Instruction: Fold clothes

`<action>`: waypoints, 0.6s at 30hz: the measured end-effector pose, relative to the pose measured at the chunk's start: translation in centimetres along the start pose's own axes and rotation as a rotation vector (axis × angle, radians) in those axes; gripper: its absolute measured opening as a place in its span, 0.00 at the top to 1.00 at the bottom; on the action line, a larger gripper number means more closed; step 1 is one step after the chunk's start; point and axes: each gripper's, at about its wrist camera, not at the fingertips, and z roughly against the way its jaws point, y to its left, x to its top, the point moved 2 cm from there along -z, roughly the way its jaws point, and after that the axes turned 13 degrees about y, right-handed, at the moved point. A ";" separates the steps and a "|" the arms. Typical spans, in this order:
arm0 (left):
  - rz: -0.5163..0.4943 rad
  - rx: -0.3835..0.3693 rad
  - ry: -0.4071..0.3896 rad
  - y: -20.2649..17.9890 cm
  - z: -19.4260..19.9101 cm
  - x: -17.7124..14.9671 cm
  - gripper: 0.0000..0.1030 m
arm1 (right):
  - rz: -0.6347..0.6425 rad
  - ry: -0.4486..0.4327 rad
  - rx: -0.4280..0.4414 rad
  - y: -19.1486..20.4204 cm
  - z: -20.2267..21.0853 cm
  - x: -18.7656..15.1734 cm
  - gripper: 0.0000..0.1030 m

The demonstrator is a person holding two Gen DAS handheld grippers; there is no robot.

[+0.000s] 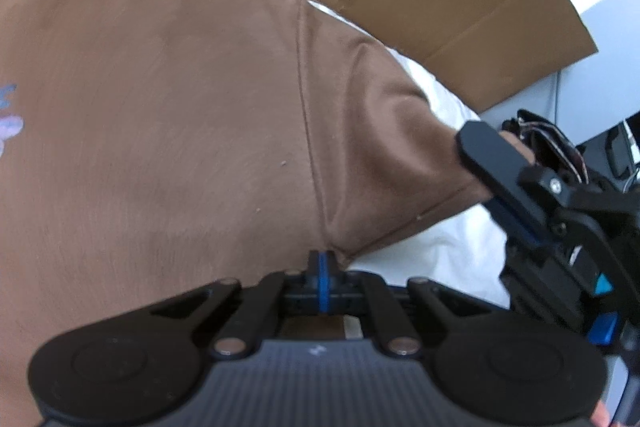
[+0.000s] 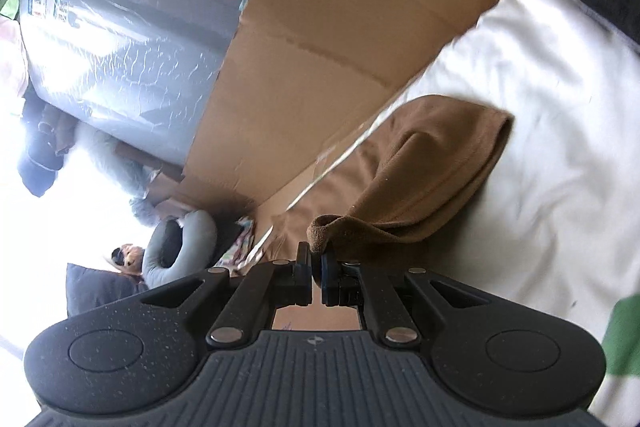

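Soft brown knit T-shirt (image 1: 168, 115) spread flat over a white sheet (image 1: 448, 247), sleeve bunched into rounded folds. Left gripper (image 1: 320, 263) clamped on the shirt's side edge by the underarm seam — right gripper (image 2: 316, 259) pinching the sleeve hem. Behind, creased corrugated cardboard (image 2: 320, 39) and a plastic-wrapped grey suitcase (image 2: 124, 27).

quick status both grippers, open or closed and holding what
left gripper: closed, pinching the brown t-shirt at the underarm seam.
right gripper: closed on the t-shirt's sleeve hem.
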 end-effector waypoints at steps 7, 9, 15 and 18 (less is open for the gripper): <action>0.018 -0.019 -0.019 0.7 0.4 -0.7 0.98 | -0.032 0.055 0.032 -0.1 -1.4 -1.2 0.98; 0.001 -0.007 -0.004 0.6 0.7 -0.8 0.98 | -0.019 0.075 0.028 0.2 -1.8 -1.3 0.98; -0.116 0.027 0.059 0.7 3.5 -1.4 0.81 | -0.003 0.085 0.031 0.6 -1.2 -1.3 0.74; -0.192 0.083 0.078 0.9 5.6 -1.1 0.78 | 0.013 0.089 0.020 0.6 -0.6 -1.6 0.61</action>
